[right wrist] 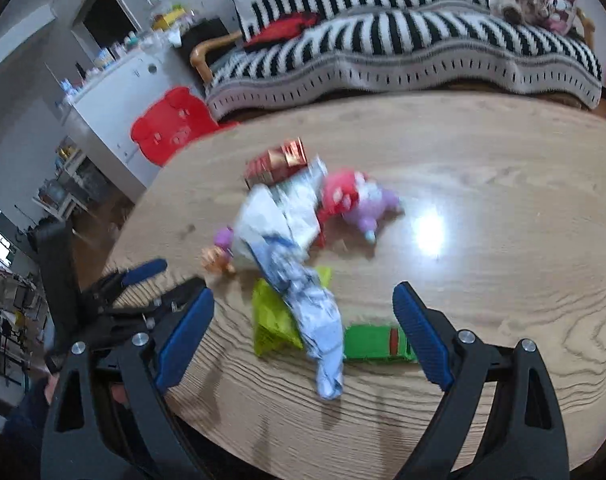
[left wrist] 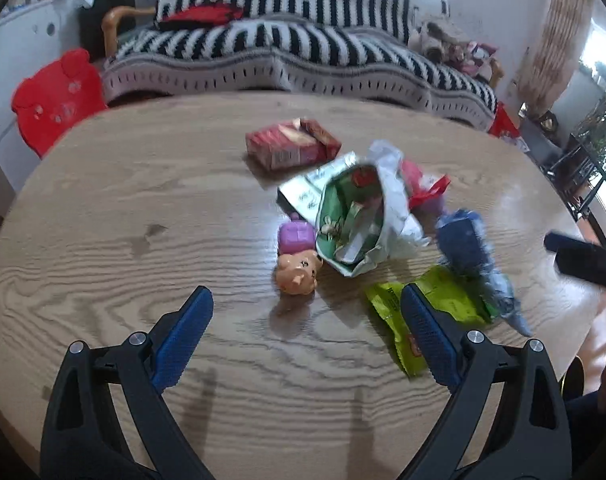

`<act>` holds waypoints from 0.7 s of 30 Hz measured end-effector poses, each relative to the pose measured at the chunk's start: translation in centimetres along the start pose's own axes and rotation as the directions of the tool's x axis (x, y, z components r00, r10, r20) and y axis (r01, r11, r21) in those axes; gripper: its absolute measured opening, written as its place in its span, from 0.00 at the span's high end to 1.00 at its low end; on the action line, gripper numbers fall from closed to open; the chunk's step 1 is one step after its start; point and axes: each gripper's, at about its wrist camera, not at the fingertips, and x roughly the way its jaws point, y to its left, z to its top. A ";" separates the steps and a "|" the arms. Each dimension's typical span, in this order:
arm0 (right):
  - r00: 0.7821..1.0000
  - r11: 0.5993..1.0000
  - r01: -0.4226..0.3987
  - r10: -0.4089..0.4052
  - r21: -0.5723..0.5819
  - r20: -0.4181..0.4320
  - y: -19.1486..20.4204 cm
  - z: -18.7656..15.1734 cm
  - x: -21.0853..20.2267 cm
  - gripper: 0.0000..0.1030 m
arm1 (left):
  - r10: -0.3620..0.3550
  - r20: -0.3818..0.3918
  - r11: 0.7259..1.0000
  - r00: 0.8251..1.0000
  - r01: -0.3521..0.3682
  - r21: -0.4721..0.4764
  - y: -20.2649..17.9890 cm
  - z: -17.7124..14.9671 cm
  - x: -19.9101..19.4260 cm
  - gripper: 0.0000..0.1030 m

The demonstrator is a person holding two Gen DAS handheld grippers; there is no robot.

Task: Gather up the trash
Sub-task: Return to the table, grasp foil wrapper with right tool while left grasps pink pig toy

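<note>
- I am looking down both tools at a rounded wooden desk (left wrist: pixel 103 208) with strong wavy grain and a glossy sheen.
- The left tool (left wrist: pixel 307 312) is hanging over the near part of the desk with its ribbed blue pads spread wide, nothing between them.
- The right tool (right wrist: pixel 303 308) is also standing wide apart and pinching nothing; a crumpled blue-and-white wrapper (right wrist: pixel 323 328) is lying on the desk between its pads, untouched.
- The trash is sitting in a loose heap at mid-desk: a crinkled white-and-green foil bag (left wrist: pixel 355 216) gaping open, a flat yellow-green packet (left wrist: pixel 403 320) nearest the left tool, and a boxy red carton (left wrist: pixel 291 144) at the far side.
- A flat green packet (right wrist: pixel 375 344) is lying just beside the blue-and-white wrapper.
- A small smooth plastic figure (left wrist: pixel 299 256) with a tan head and a purple body is lying against the foil bag.
- Behind the desk, a sofa (left wrist: pixel 303 40) is wearing a knitted black-and-white striped cover.
</note>
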 end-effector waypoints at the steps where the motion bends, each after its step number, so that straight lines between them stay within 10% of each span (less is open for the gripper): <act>1: 1.000 1.000 0.006 -0.006 -0.003 -0.017 -0.3 -0.4 0.8 0.18 | 0.008 -0.009 1.000 1.000 -0.008 0.001 0.1 0.0 0.6 0.11; 12: 0.996 0.998 0.012 -0.018 -0.068 -0.087 0.5 -0.5 4.8 0.33 | 0.046 -0.017 0.998 0.999 -0.045 0.041 0.4 0.4 3.4 0.19; 21: 0.994 0.998 -0.028 0.021 -0.063 -0.106 0.5 -1.0 5.1 0.70 | 0.044 -0.049 0.997 0.998 -0.040 0.067 -0.1 0.2 3.6 0.78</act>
